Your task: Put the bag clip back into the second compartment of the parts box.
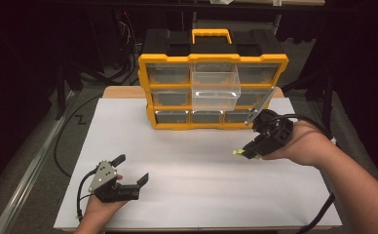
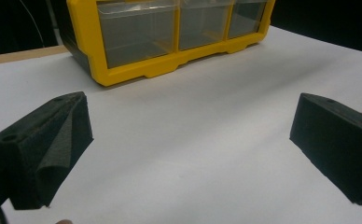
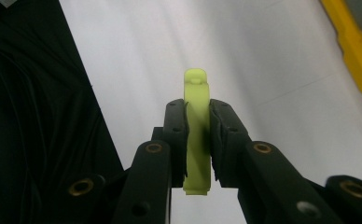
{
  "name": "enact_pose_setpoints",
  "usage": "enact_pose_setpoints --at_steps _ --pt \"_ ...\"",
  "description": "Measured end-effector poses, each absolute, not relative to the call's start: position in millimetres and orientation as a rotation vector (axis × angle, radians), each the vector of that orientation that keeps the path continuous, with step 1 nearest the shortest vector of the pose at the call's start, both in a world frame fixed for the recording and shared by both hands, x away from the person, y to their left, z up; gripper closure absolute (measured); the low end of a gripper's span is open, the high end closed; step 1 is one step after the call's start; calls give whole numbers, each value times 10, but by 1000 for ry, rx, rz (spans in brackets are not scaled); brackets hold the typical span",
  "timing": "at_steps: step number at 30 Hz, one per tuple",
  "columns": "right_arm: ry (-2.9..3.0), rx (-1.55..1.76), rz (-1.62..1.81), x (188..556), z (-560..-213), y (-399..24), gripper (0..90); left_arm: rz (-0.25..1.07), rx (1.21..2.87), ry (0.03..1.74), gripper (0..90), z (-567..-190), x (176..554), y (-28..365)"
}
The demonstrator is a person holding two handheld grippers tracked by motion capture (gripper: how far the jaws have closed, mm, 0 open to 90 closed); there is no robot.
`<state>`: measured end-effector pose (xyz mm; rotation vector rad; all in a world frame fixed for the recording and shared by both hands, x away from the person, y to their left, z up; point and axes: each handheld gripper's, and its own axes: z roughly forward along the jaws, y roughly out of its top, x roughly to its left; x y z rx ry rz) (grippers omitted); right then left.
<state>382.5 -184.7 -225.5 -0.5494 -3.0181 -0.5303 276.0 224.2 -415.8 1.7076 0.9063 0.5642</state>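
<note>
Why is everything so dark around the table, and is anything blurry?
High view: light falls on the white table, surroundings black, glare on the pulled-out clear drawer. Right gripper view: the green piece in the claw is soft. Left gripper view: organizer sharp.

White table [image 1: 187, 190], yellow drawer organizer [image 1: 213, 92]

light: bright on white table [image 1: 187, 161], surroundings black | shadows: soft | focus: near jaws slightly blurred, grainy
</note>
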Motion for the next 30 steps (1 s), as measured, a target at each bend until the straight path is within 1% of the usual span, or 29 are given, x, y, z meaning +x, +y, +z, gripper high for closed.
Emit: enact_pose_setpoints --at_steps 30 --pt "-3043 -500 -577 3940 -1490 -1674 791 560 1706 897 5 -4152 2744 2243"
